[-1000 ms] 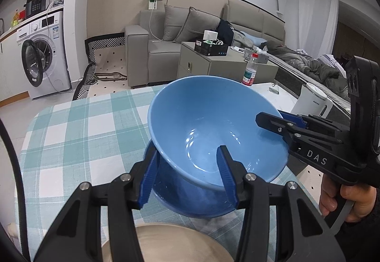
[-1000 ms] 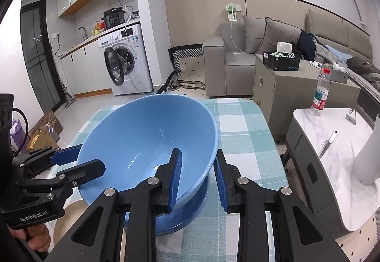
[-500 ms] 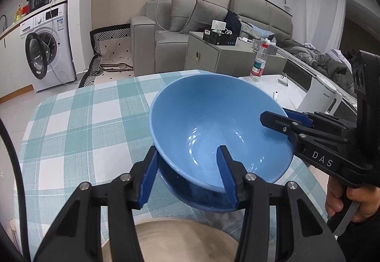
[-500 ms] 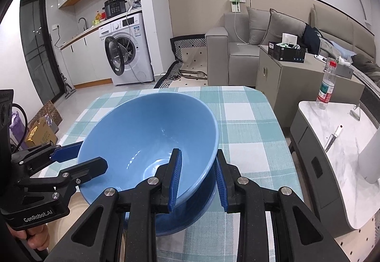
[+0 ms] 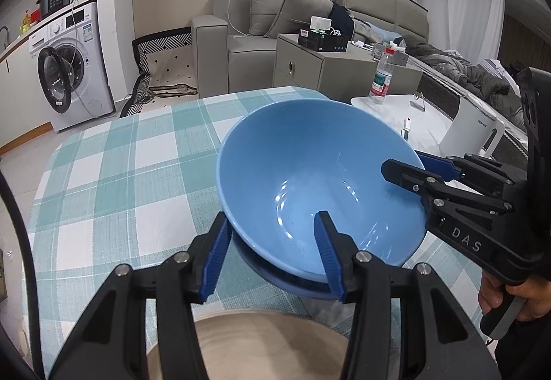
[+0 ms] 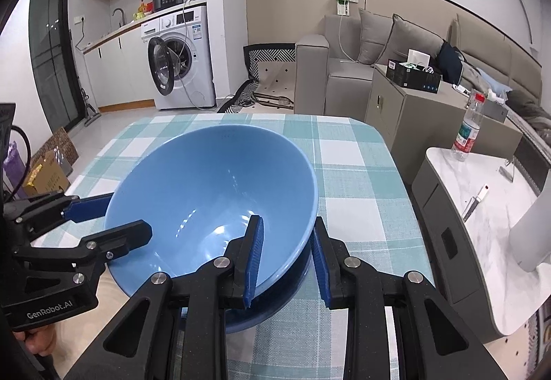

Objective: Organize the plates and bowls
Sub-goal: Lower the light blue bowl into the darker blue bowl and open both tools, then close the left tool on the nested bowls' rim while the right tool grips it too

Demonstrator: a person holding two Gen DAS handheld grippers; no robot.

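A table (image 5: 103,180) under a teal and white checked cloth fills the middle of both views. In the left wrist view, a washing machine (image 5: 69,70) stands at 10 o'clock and a grey sofa (image 5: 275,18) at 12 o'clock. The left gripper (image 5: 273,252) pinches the near rim of a blue bowl (image 5: 310,180), one pad inside the bowl and one outside. That bowl sits tilted in a second blue bowl (image 5: 286,280) resting on the cloth at 6 o'clock. A beige plate (image 5: 268,345) lies at the bottom edge, just below the bowls. At 3 o'clock the right gripper (image 6: 286,263) pinches the opposite rim, its pads pressed close on the thin wall, with a hand (image 5: 516,294) on its handle. Farther right, a water bottle (image 5: 380,80) and a white kettle (image 5: 475,132) stand on a marble side table (image 5: 430,125) at 2 o'clock.
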